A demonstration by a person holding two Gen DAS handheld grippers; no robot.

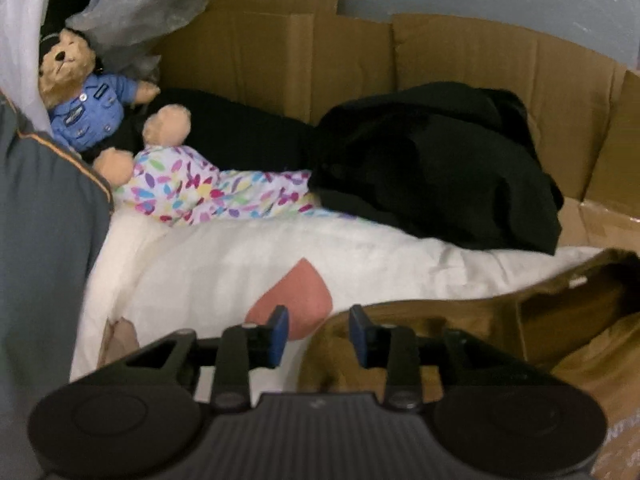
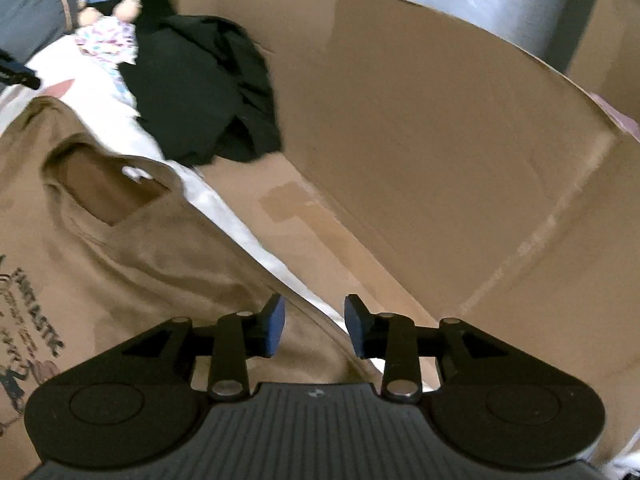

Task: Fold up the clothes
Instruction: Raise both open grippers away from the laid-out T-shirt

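Brown shirt spread on white bedding; both open claws, left and right, empty over its edges

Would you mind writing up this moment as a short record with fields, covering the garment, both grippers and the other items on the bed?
garment: brown T-shirt, spread on the white cover, neck opening visible, printed text on the front
left gripper: open, over the shirt's edge, holding nothing
right gripper: open, over the shirt's other edge, holding nothing
other clothing: black garment, bunched, unfolded
toys: teddy bear in a blue shirt
surround: cardboard walls
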